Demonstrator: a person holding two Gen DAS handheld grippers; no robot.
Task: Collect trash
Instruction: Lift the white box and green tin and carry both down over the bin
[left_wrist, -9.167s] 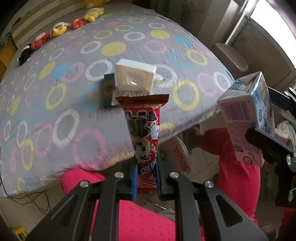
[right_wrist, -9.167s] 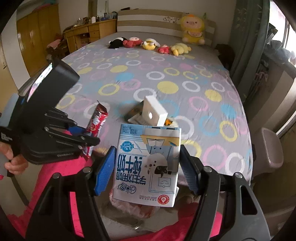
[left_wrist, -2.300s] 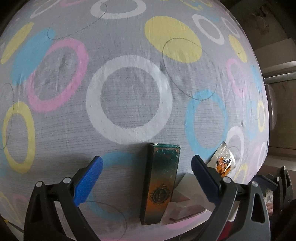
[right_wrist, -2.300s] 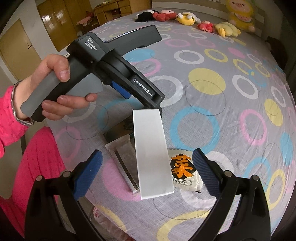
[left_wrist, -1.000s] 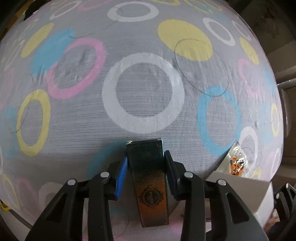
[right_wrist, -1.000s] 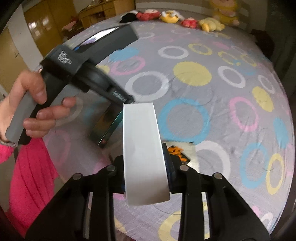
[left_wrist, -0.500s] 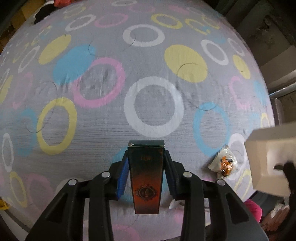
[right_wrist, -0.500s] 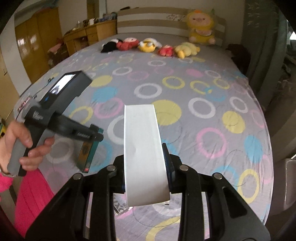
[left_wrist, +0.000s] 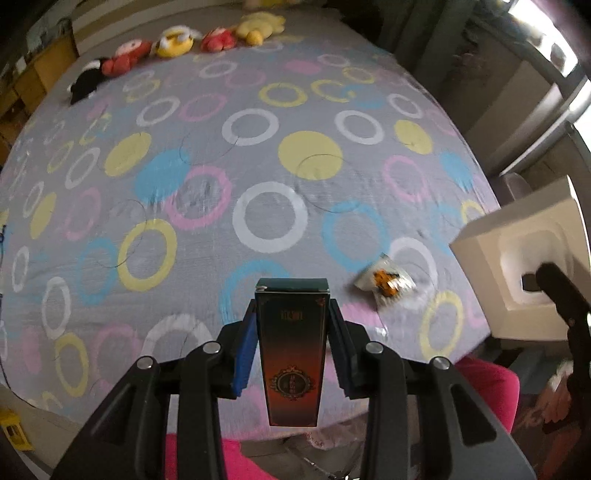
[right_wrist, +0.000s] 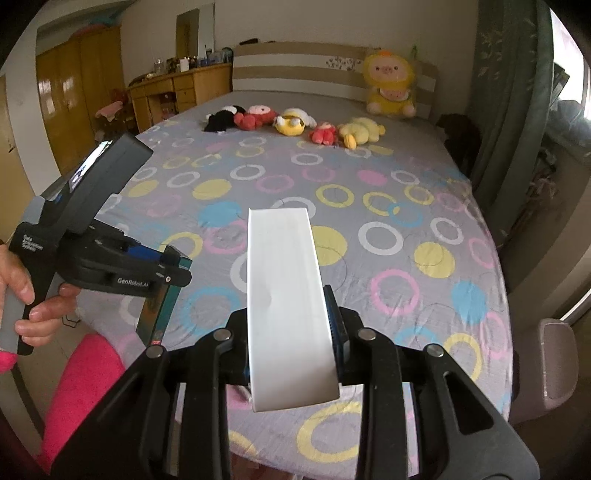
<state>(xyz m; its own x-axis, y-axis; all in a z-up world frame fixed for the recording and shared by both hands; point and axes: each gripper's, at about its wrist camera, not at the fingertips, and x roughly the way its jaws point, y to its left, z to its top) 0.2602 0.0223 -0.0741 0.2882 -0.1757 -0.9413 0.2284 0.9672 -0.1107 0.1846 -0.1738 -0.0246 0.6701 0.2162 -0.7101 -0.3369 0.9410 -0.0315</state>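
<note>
I'm over a wide bed (right_wrist: 424, 258) with a grey sheet of coloured rings, plush toys (right_wrist: 291, 123) lined up near the headboard. My left gripper (left_wrist: 291, 350) has its blue pads closed tight on the sides of a dark box (left_wrist: 291, 354), which hangs clear above the bed's near edge. My right gripper (right_wrist: 288, 332) is clamped the same way on a white box (right_wrist: 286, 295), also lifted off the bed; in the left view that white box (left_wrist: 517, 273) floats to the right of the dark one. Out beyond the dark box, a little to its right, one small snack packet (left_wrist: 386, 282) lies on the sheet, and I see no other litter on the bed. I'd judge both boxes are picked up but not yet binned; no bin is clearly visible, only something pale below the bed edge that I can't identify. So what's left is dropping these two and fetching the packet.
</note>
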